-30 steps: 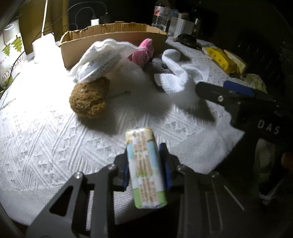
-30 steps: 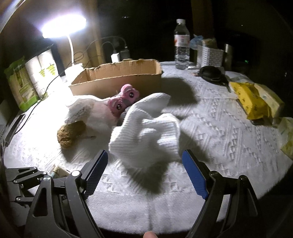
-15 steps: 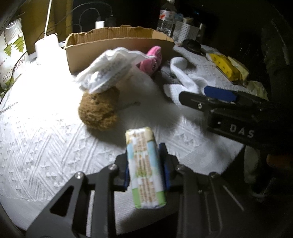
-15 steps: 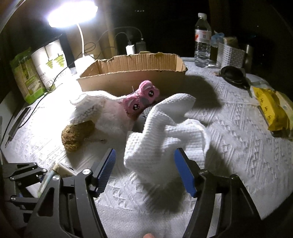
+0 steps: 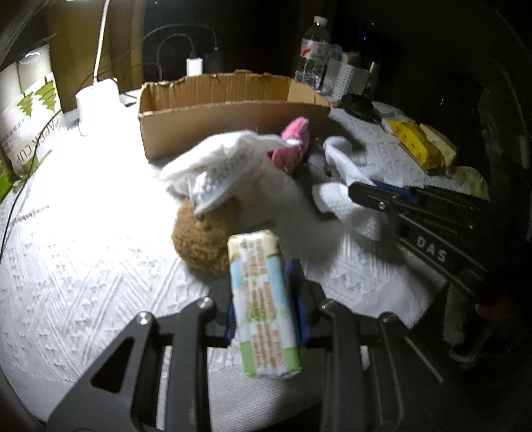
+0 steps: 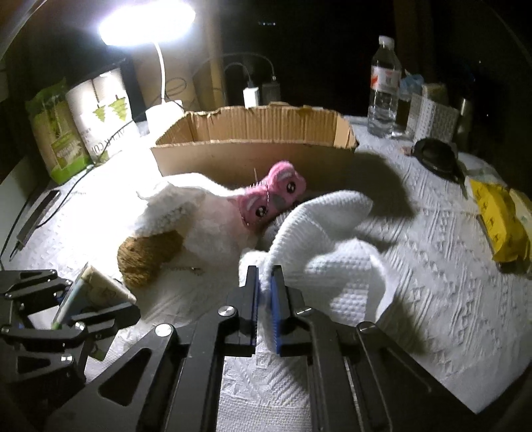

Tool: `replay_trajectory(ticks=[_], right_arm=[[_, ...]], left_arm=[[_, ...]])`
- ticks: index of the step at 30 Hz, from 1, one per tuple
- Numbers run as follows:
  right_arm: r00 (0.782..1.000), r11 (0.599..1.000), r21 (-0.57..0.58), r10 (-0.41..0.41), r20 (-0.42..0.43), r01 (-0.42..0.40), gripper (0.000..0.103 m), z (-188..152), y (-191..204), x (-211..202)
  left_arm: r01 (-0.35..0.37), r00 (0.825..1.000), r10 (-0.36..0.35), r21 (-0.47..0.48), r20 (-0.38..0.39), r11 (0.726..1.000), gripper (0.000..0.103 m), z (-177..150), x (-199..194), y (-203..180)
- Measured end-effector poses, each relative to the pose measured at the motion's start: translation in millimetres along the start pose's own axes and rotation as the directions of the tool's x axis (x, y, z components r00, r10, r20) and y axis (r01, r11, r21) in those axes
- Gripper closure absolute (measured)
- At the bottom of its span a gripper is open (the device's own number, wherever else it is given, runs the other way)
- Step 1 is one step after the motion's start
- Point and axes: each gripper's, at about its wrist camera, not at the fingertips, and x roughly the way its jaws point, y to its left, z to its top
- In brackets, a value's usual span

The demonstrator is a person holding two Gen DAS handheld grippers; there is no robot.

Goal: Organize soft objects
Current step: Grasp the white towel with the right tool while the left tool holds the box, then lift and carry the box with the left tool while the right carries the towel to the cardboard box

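My left gripper [image 5: 266, 299] is shut on a green and white tissue pack [image 5: 262, 305], held above the table's near edge; it also shows in the right wrist view [image 6: 96, 292]. My right gripper [image 6: 264, 285] is shut on the near edge of a white waffle towel [image 6: 335, 246], which lies crumpled mid-table. A pink plush toy [image 6: 276, 192], a white cloth [image 6: 173, 209] and a brown fuzzy ball [image 6: 146, 256] lie in front of an open cardboard box [image 6: 252, 149].
A lit desk lamp [image 6: 146, 23] and paper cup packs [image 6: 99, 113] stand at the back left. A water bottle [image 6: 384, 73], a white basket [image 6: 432, 116], a black item [image 6: 432, 154] and yellow packets [image 6: 498, 212] are at the right.
My right gripper moved forward onto the white towel and closed from wide open to shut on its edge. My left gripper kept its hold on the tissue pack and drifted slightly.
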Motion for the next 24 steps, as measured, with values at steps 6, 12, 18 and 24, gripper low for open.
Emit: replay_trajectory(ticks=[6, 12, 18, 24], right_arm=[[0.998, 1.000, 0.000, 0.030, 0.053, -0.030, 0.098, 10.9, 0.9, -20.4], [0.992, 0.999, -0.014, 0.051, 0.113, -0.050, 0.098, 25.1, 2.3, -43.6], [0.985, 0.998, -0.025, 0.059, 0.162, -0.056, 0.098, 37.1, 1.1, -61.2], [0.977, 0.998, -0.033, 0.066, 0.201, -0.061, 0.098, 48.1, -0.6, -72.5]], left_arm=[[-0.005, 1.000, 0.005, 0.004, 0.029, 1.000, 0.075, 8.4, -9.7, 2.9], [-0.021, 0.997, 0.022, -0.006, 0.072, 1.000, 0.075, 17.7, -23.7, 9.9], [-0.033, 0.992, 0.033, -0.004, 0.119, 0.999, 0.075, 31.0, -37.0, 14.9], [-0.024, 0.985, 0.022, 0.009, 0.171, 1.000, 0.075, 43.5, -51.2, 18.6]])
